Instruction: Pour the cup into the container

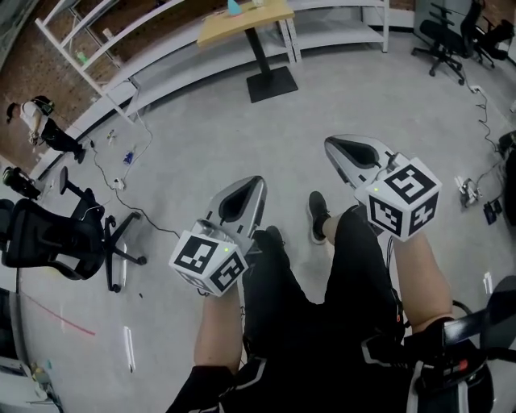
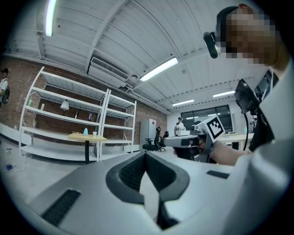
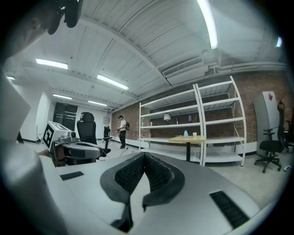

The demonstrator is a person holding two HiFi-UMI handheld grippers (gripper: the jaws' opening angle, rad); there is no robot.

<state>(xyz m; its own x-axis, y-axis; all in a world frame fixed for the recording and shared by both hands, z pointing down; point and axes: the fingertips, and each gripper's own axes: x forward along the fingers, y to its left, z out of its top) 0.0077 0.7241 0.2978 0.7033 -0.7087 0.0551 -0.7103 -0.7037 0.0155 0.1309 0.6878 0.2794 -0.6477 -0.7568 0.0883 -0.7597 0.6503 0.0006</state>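
Observation:
A small wooden table stands far ahead by the shelves. On it are a light-blue container and a small white cup, both tiny at this distance. The right gripper view shows the same table with the blue container and the cup. My left gripper and right gripper are held level in front of the person's legs, well short of the table. Both are shut, with nothing between the jaws. From its own camera, each gripper's tips meet: left gripper, right gripper.
White shelving runs along the brick wall behind the table. A black office chair stands at the left, with cables on the floor. More chairs are at the far right. A person stands at the far left.

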